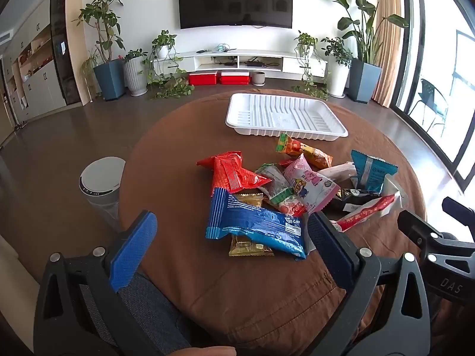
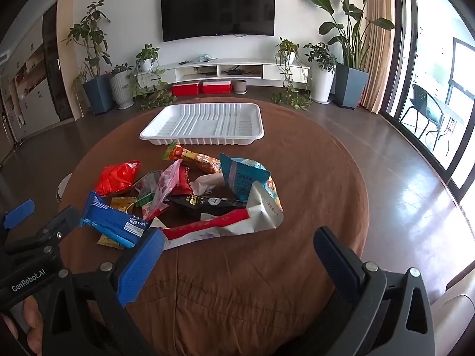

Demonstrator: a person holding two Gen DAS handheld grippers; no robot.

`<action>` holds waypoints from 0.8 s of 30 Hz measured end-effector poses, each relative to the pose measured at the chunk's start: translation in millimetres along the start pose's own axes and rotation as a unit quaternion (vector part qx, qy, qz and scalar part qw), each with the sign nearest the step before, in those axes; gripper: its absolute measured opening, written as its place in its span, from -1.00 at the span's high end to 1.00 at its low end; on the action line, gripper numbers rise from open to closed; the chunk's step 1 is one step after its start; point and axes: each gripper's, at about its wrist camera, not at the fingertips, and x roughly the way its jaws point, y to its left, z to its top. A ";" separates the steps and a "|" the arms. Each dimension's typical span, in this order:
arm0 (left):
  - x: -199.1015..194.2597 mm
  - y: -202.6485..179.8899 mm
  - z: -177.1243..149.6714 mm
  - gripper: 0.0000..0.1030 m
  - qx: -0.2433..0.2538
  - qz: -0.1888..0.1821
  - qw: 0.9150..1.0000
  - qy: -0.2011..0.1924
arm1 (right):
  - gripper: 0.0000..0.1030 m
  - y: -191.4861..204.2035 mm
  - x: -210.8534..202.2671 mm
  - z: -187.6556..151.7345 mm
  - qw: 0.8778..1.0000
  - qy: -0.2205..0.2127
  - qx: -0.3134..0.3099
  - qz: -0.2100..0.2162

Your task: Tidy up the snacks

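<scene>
A pile of snack packets lies on a round brown-clothed table [image 1: 267, 290]. Nearest is a blue roll-cake packet [image 1: 255, 225] [image 2: 115, 222] over a gold packet [image 1: 249, 247]. Behind are a red packet [image 1: 231, 172] [image 2: 117, 178], a pink packet [image 1: 308, 185], a teal packet [image 1: 371, 172] [image 2: 242, 178], an orange packet [image 1: 305, 151] [image 2: 193, 157] and a red-and-white packet [image 2: 219, 222]. An empty white tray [image 1: 285, 115] [image 2: 204, 123] stands behind the pile. My left gripper [image 1: 234, 234] is open and empty, just before the blue packet. My right gripper [image 2: 240, 249] is open and empty, near the pile's right front.
A white round bin [image 1: 101, 178] stands on the floor left of the table. Far behind are a TV [image 1: 234, 0], a low white cabinet, red boxes [image 1: 219, 77] and potted plants. Glass doors [image 2: 430, 68] are on the right.
</scene>
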 end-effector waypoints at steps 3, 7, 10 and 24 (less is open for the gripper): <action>-0.2 0.2 -0.1 -0.99 0.000 0.000 1.000 0.000 | -1.00 0.8 0.4 -0.5 1.000 0.001 0.000 -0.001; -0.3 0.4 -0.1 -0.99 0.000 -0.001 1.000 0.001 | -1.00 3.2 1.4 -2.1 1.000 0.002 -0.001 -0.001; 0.0 0.3 0.0 -0.99 -0.001 -0.001 1.000 0.001 | -1.00 3.2 1.5 -2.3 1.000 0.002 -0.001 -0.001; -0.2 0.6 0.0 -0.99 -0.001 -0.001 1.000 0.002 | -1.00 3.6 2.4 -2.7 1.000 0.003 -0.001 -0.002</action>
